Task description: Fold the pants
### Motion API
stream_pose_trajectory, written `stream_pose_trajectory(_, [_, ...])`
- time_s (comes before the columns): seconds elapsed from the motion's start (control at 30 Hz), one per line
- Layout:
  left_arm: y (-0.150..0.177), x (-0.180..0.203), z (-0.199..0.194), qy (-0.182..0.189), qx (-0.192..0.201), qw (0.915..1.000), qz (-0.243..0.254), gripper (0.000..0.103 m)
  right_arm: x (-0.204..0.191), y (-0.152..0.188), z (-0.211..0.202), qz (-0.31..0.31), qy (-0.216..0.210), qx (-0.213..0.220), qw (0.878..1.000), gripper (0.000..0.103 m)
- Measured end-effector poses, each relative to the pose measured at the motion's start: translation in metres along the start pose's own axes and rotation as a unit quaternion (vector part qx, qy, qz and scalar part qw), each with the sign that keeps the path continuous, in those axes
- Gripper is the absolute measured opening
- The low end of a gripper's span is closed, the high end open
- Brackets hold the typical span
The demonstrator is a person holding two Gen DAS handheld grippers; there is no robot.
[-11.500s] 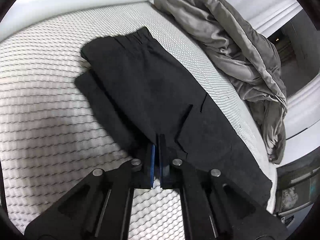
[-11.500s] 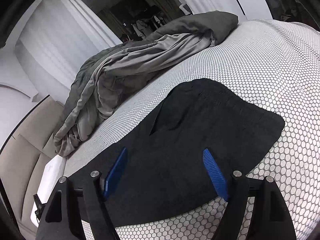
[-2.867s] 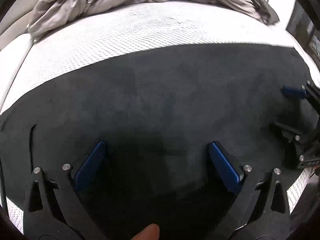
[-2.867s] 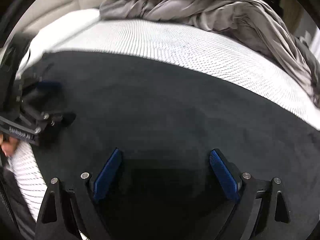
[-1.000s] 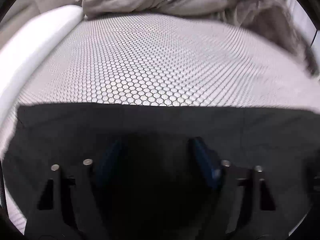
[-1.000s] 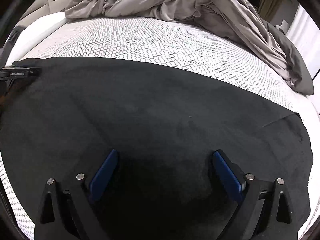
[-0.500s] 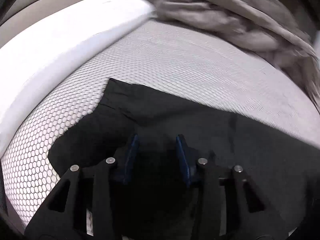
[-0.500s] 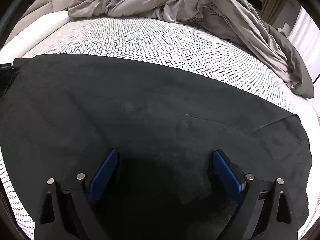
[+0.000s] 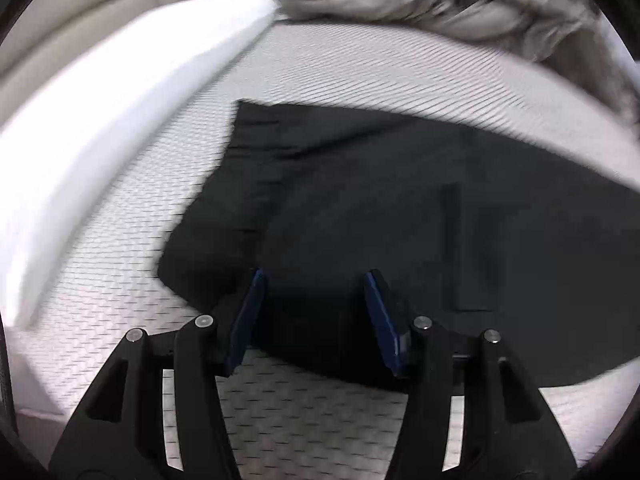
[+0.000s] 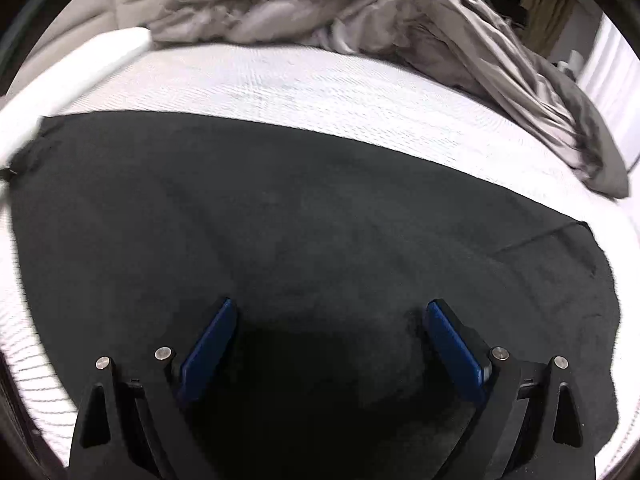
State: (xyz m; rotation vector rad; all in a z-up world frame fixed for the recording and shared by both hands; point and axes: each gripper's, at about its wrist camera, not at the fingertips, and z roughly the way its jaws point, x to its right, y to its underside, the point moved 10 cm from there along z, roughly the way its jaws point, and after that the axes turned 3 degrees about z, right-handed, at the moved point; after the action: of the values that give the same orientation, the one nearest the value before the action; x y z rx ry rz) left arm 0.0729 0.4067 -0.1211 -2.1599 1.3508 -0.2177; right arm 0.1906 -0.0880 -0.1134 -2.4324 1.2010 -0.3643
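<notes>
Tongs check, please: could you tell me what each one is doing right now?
Left tongs: open, jaws just widened, over the pants' edge.
Right tongs: open, above the pants, holding nothing.

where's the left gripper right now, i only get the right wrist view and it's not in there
Observer: The left gripper hovers over the near edge of the black pants, at the end nearest the white bolster.
Operator: is it holding the fabric
Observer: No. Its jaws have just been opening; the pants' edge lies between the fingers, but the pads are not pressing on it.
Operator: how does that end of the pants look
Observer: A lower layer sticks out past the top layer there, so the edges do not line up.
</notes>
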Motion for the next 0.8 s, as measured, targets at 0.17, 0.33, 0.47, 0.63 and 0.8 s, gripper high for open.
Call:
stream_pose_trajectory(0.17, [-0.014,0.012,-0.041,0.061,0.052,0.9964,-0.026,0.049,-0.005,0.005,0.001,-0.041,0.034,-0.001,0.999,0.097])
stream_pose_trajectory(0.33, [-0.032,0.113,-0.091,0.16,0.114,0.9802,0.02,0.071,-0.028,0.007,-0.014,-0.064,-0.021,0.017,0.998,0.097])
stream_pose_trajectory(0.47, [-0.036,0.225,-0.119,0.217,0.124,0.9647,0.082,0.086,-0.022,0.032,-0.017,-0.115,-0.011,0.02,0.993,0.097])
stream_pose_trajectory(0.63, [0.003,0.316,-0.12,0.238,0.097,0.9521,0.166,0.102,0.082,0.065,-0.028,-0.001,0.04,0.002,0.999,0.097])
stream_pose_trajectory(0.8, [0.07,0.375,-0.123,0.251,0.057,0.9416,0.216,0.102,0.198,0.109,-0.044,0.117,0.16,-0.029,0.98,0.096])
